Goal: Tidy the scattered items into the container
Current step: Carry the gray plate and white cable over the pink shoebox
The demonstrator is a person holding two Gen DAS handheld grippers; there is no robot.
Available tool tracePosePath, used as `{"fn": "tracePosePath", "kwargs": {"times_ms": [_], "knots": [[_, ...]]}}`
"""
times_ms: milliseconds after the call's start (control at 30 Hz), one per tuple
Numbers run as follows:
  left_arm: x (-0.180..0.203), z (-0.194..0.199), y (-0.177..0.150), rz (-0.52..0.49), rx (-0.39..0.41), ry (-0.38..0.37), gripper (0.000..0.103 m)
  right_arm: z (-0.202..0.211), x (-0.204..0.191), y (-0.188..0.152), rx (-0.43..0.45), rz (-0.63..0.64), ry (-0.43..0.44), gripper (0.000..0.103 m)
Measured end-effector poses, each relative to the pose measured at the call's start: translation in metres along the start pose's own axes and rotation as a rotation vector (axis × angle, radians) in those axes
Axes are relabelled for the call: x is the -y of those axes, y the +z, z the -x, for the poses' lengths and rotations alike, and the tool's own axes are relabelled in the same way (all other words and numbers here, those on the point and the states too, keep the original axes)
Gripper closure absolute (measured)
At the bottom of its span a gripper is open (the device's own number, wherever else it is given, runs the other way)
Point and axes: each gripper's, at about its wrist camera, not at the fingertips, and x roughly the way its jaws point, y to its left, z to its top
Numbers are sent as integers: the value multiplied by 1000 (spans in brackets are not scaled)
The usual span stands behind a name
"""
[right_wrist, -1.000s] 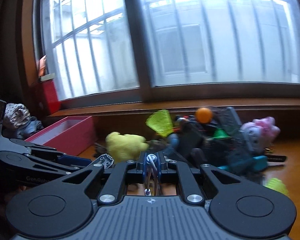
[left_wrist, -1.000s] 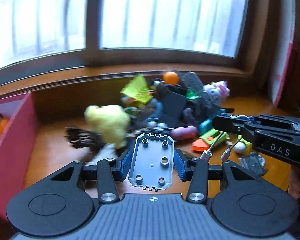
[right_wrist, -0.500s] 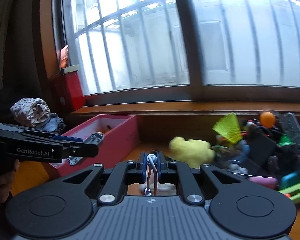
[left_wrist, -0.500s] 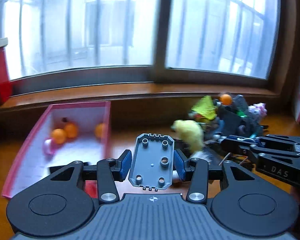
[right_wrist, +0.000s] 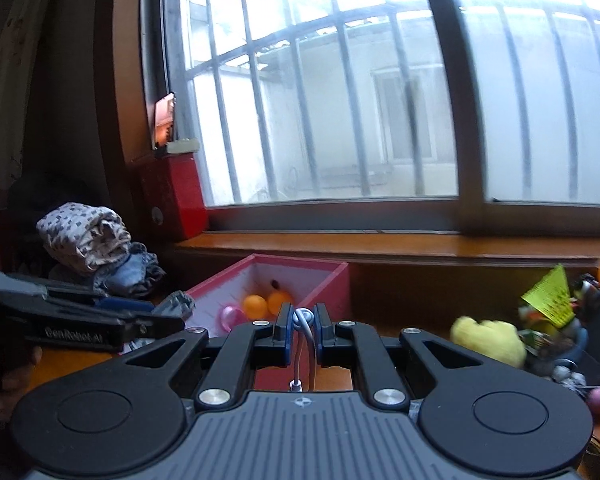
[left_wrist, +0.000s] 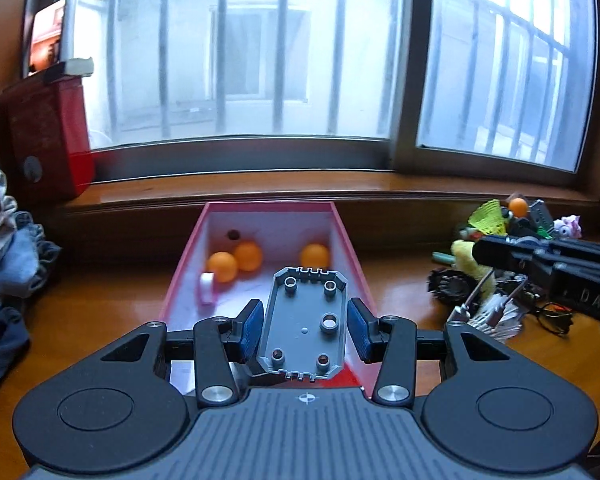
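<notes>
My left gripper [left_wrist: 305,330] is shut on a grey studded toy plate [left_wrist: 306,320], held over the near end of the pink box [left_wrist: 268,207]. Three orange balls [left_wrist: 248,256] and a pink-white roll [left_wrist: 207,288] lie inside the box. In the right wrist view my right gripper [right_wrist: 303,334] is shut on a looped white cable [right_wrist: 303,317], just short of the pink box [right_wrist: 300,266]. The left gripper [right_wrist: 168,316] with the toy plate [right_wrist: 178,305] shows to its left. The right gripper [left_wrist: 480,254] appears at the right of the left wrist view, with the cable's plugs [left_wrist: 466,311] dangling below it.
A heap of toys with a yellow plush [left_wrist: 466,258] lies on the wooden table at the right; the same plush [right_wrist: 488,338] shows in the right wrist view. Folded clothes [left_wrist: 4,248] sit at the left. A red box [left_wrist: 48,136] stands on the windowsill [left_wrist: 260,188]. Glasses [left_wrist: 556,320] lie near the heap.
Both grippers have swung left, away from the toy heap and over to the pink box. Each has kept its item: the left the grey plate, the right the white cable.
</notes>
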Motion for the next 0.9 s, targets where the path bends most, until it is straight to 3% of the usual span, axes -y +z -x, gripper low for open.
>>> {"fn": "tracePosePath", "kwargs": {"times_ms": [433, 900], "knots": [[-34, -1, -11, 45, -7, 21, 57, -38, -50, 23, 12, 66, 98, 92], [-41, -17, -8, 45, -15, 26, 57, -73, -65, 23, -52, 87, 166, 92]]}}
